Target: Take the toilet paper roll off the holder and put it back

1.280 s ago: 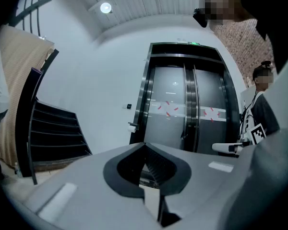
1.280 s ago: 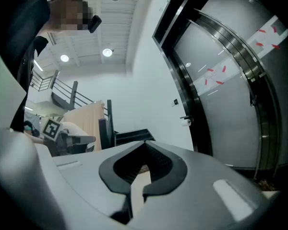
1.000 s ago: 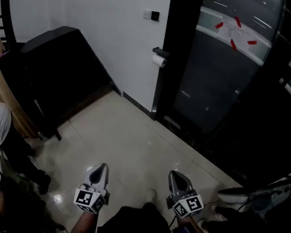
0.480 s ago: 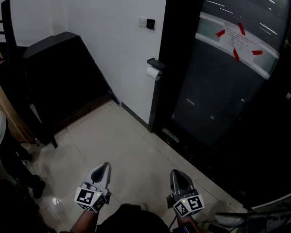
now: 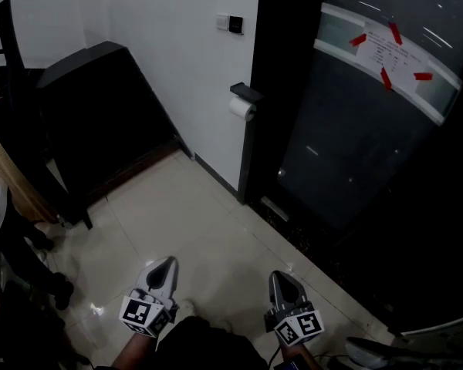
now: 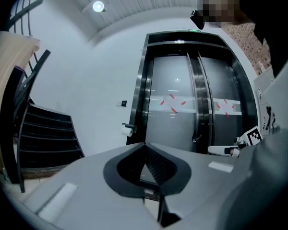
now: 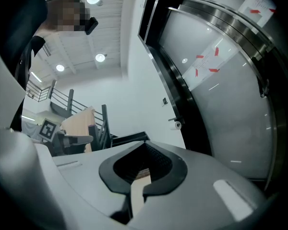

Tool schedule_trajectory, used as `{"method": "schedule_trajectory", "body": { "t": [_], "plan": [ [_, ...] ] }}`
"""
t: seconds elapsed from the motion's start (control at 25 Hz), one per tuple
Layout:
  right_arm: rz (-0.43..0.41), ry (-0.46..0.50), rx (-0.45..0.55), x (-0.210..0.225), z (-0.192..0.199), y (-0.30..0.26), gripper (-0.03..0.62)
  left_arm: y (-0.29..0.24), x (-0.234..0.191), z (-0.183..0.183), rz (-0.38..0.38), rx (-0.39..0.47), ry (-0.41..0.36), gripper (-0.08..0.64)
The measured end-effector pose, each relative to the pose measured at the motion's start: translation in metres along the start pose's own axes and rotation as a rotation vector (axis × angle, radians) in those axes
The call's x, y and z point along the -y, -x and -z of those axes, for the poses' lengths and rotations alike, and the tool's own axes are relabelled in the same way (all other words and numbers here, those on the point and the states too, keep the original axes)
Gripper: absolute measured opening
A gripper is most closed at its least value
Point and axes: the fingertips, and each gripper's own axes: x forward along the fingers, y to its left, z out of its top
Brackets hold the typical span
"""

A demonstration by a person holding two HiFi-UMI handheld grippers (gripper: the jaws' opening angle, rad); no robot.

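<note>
A white toilet paper roll (image 5: 241, 108) hangs under a small dark holder (image 5: 245, 92) on the white wall, beside the black door frame. It is far ahead of both grippers. The roll (image 6: 127, 132) is small in the left gripper view, and the roll (image 7: 176, 125) is also small in the right gripper view. My left gripper (image 5: 167, 263) and right gripper (image 5: 278, 275) are held low over the tiled floor, side by side. Both point toward the wall. The left gripper (image 6: 145, 143) and the right gripper (image 7: 145, 143) each have their tips together with nothing between them.
A curved dark glass door (image 5: 355, 129) with red tape and a paper notice fills the right. A black staircase side (image 5: 100, 114) and a dark chair (image 5: 8, 45) stand at the left. A wall switch (image 5: 230, 23) sits above the holder. A person's leg and shoe (image 5: 31, 260) are at the left edge.
The head view has drifted, so the roll and holder sit a little further left in the picture. Both grippers keep their places and stay shut. The shoe at bottom right has slid out of view.
</note>
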Motion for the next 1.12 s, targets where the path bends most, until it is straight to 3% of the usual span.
{"method": "schedule_trajectory", "body": {
  "t": [0.56,1.12],
  "plan": [
    [0.09,0.007,0.003,0.056,-0.008,-0.071,0.013,-0.102,-0.04,0.009,0.063,-0.029,0.043,0.002],
    [0.11,0.048,0.02,0.077,-0.031,-0.202,0.013,-0.203,-0.139,-0.012,0.076,0.013,0.029,0.002]
  ]
}}
